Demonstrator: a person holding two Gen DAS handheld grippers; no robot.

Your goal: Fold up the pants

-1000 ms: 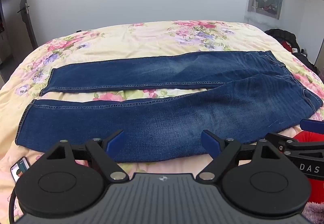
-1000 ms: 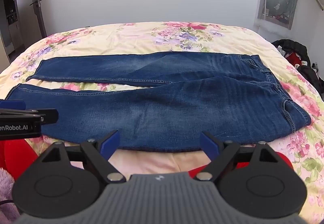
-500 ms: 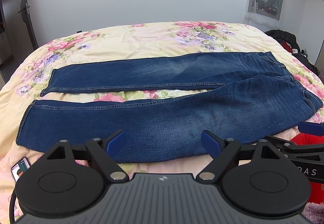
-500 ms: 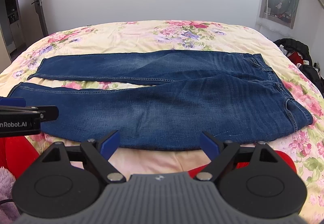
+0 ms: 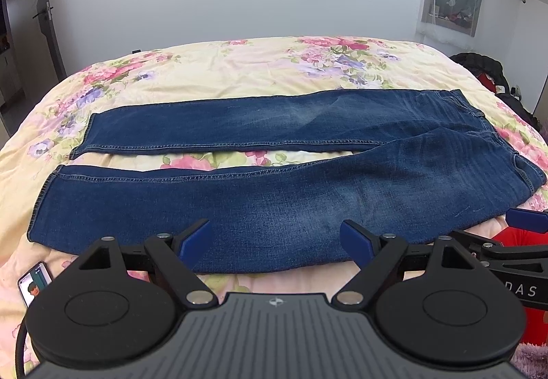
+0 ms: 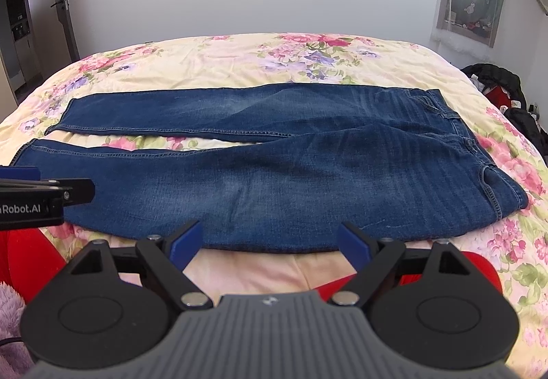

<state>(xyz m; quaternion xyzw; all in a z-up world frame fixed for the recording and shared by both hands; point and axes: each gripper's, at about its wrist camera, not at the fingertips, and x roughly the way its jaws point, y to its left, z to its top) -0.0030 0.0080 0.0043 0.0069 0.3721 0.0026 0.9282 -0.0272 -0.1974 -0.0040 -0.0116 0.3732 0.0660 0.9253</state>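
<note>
Dark blue jeans (image 5: 274, 200) lie flat across the floral bedspread, legs pointing left, waistband at the right; they also show in the right wrist view (image 6: 291, 173). The two legs are spread apart with a strip of bedspread between them. My left gripper (image 5: 275, 238) is open and empty, hovering over the near edge of the near leg. My right gripper (image 6: 270, 240) is open and empty, just above the near edge of the jeans near the thigh. Each gripper shows at the edge of the other's view.
The bed (image 5: 239, 70) fills the view, with a white wall behind. A phone (image 5: 32, 283) lies on the bedspread at the near left. Dark clothes and bags (image 6: 503, 87) sit beside the bed at the right. A door (image 6: 58, 2) is at the far left.
Both grippers have drawn back and risen slightly, so the jeans sit a little lower and farther in both views. The jeans have not moved.
</note>
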